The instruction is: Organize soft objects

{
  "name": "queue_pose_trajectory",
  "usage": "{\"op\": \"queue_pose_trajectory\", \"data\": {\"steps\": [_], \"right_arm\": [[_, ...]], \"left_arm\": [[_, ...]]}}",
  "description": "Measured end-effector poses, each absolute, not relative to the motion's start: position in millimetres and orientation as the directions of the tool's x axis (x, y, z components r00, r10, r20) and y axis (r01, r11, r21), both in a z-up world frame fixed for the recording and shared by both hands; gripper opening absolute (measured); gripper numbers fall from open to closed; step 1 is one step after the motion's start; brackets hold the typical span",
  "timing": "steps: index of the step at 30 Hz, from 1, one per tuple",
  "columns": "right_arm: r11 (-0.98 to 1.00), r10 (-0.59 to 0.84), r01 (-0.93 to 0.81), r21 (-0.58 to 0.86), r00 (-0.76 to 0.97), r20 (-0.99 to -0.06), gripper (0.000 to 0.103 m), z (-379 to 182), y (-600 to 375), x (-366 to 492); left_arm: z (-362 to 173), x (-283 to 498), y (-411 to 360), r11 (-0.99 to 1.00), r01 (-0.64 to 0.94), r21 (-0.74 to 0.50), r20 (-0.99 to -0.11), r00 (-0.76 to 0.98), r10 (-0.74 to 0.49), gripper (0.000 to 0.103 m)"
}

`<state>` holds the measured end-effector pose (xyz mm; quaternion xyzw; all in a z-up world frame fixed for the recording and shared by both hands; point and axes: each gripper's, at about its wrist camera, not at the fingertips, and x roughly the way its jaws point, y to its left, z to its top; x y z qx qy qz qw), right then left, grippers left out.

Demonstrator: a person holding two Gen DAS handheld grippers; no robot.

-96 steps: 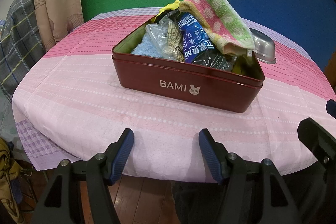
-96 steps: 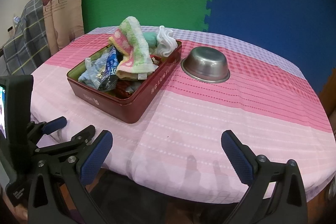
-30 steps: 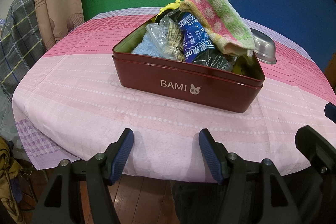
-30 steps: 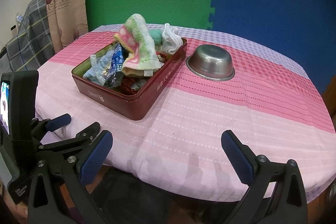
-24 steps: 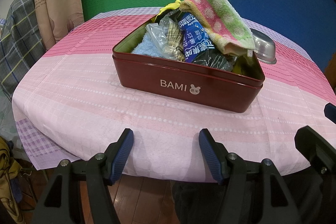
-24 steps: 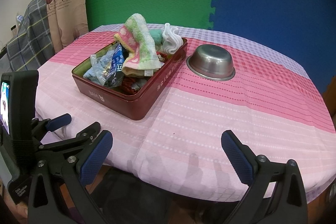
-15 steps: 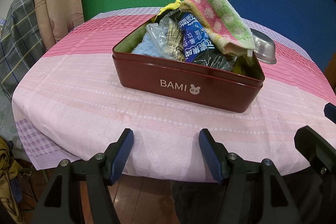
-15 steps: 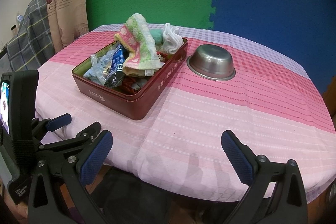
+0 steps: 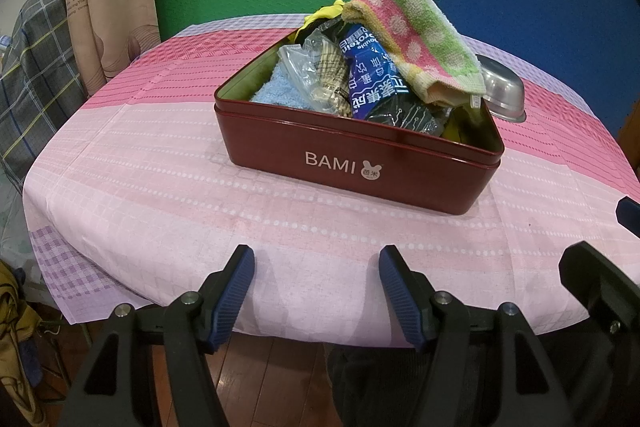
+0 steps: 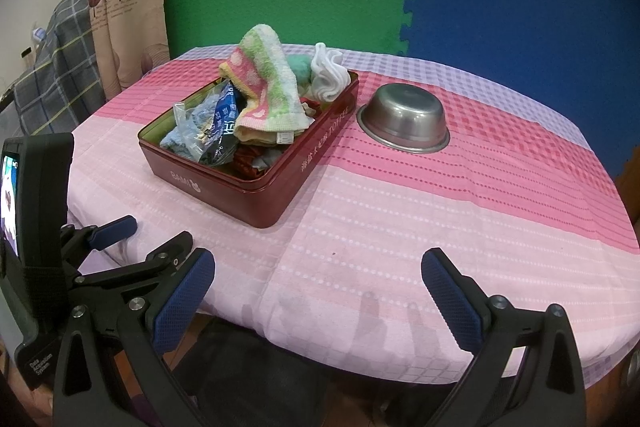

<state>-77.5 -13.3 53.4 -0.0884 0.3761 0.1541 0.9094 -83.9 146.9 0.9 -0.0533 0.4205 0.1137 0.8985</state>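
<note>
Left gripper [image 9: 314, 285] jaws apart, empty, at near table edge; right gripper [image 10: 318, 289] jaws wide apart, empty, also at near edge. Red tin [image 9: 360, 163] on pink cloth [image 9: 160, 187], well ahead of both; towel [image 9: 416, 31] on top of packets [image 9: 372, 75]; white cloth [image 10: 328, 75] at far corner; steel bowl [image 10: 404, 117] inverted just beside tin.
</note>
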Motion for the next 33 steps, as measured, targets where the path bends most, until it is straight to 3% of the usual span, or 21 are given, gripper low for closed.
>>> {"op": "queue_pose_trajectory", "data": {"steps": [33], "right_arm": [[0.934,0.222,-0.355,-0.041,0.667,-0.712,0.102,53.1,-13.7,-79.8]], "left_arm": [[1.5,-83.4,147.0,0.968,-0.250,-0.001,-0.768,0.620,0.159,0.067]]}}
